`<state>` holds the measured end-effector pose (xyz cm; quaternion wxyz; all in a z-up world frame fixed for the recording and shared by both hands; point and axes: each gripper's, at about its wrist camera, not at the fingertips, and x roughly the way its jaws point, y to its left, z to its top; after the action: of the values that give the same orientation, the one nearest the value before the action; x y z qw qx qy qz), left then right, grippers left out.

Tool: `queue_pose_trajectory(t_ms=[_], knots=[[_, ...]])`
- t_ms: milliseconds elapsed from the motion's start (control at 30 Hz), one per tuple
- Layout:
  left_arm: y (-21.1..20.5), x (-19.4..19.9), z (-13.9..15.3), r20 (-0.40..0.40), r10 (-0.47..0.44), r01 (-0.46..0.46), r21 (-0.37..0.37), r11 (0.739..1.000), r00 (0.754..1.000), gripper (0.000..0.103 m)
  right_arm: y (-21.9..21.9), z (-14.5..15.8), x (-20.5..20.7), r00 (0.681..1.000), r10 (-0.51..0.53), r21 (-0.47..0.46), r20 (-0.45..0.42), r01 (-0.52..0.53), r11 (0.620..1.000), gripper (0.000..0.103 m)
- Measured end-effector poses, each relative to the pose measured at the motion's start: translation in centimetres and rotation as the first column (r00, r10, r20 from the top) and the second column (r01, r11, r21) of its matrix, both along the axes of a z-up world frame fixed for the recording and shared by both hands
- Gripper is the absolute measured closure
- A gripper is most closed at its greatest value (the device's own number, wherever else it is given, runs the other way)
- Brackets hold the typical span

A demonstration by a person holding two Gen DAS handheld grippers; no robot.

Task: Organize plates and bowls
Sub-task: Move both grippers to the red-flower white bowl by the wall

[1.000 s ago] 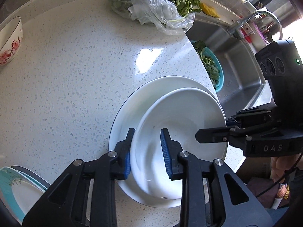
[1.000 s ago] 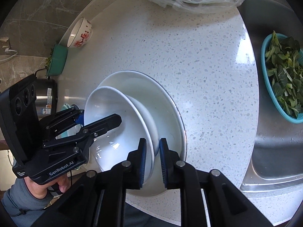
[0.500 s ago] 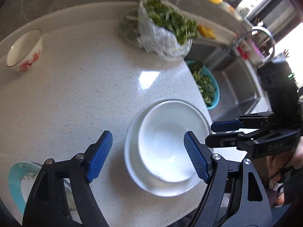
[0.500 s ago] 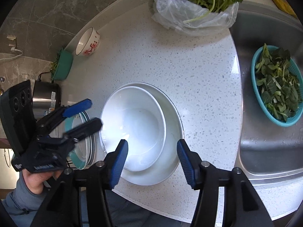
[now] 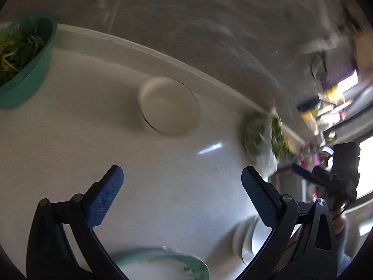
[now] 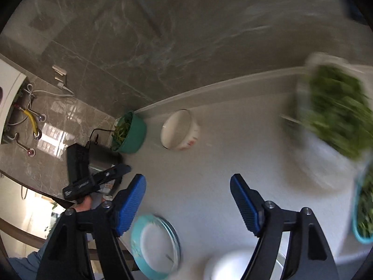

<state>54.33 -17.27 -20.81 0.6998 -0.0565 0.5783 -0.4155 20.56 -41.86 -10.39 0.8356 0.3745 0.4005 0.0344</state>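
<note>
Left gripper point(image 5: 181, 177) jaws opening, wide, nothing between. Right gripper point(image 6: 187, 186) jaws opening, empty. Red-patterned bowl point(image 6: 180, 129) near backsplash; teal-rimmed plates point(image 6: 155, 245) at counter edge.

No text or label is legible in either view.

We are in a home kitchen: a pale speckled stone desk point(image 6: 209, 163) runs along a wall of grey marbled tiles point(image 6: 163, 46), and dishes stand about on it, among them a white bowl with a red pattern point(image 6: 180, 129) and a plate with a turquoise rim point(image 6: 155, 245). We also see leafy greens in a green basket point(image 6: 130, 133) and more in a clear plastic bag point(image 6: 333, 121). Water pipes and valves point(image 6: 30, 119) come out of the tiled wall at the far left.
</note>
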Motion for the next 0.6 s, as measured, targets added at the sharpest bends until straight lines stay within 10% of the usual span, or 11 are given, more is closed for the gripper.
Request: queue_pose_trajectory(t_ms=[367, 500, 600], knots=[[-5.0, 10.7, -7.4, -0.014, -0.106, 0.107, 0.113, 0.988, 0.994, 0.004, 0.5, -9.5, 15.6, 0.987, -0.031, 0.152, -0.158, 0.055, 0.987, 0.028], [-6.7, 12.0, -9.2, -0.025, -0.17, 0.172, 0.114, 0.979, 0.985, 0.035, 1.2, -11.4, 16.5, 0.982, -0.022, 0.163, -0.189, 0.054, 0.985, 0.03], [-7.3, 13.2, -10.5, -0.059, -0.186, 0.191, 0.098, 0.977, 0.981, 0.04, 1.3, -12.6, 16.8, 0.978, -0.02, 0.18, -0.209, 0.059, 0.982, 0.033]])
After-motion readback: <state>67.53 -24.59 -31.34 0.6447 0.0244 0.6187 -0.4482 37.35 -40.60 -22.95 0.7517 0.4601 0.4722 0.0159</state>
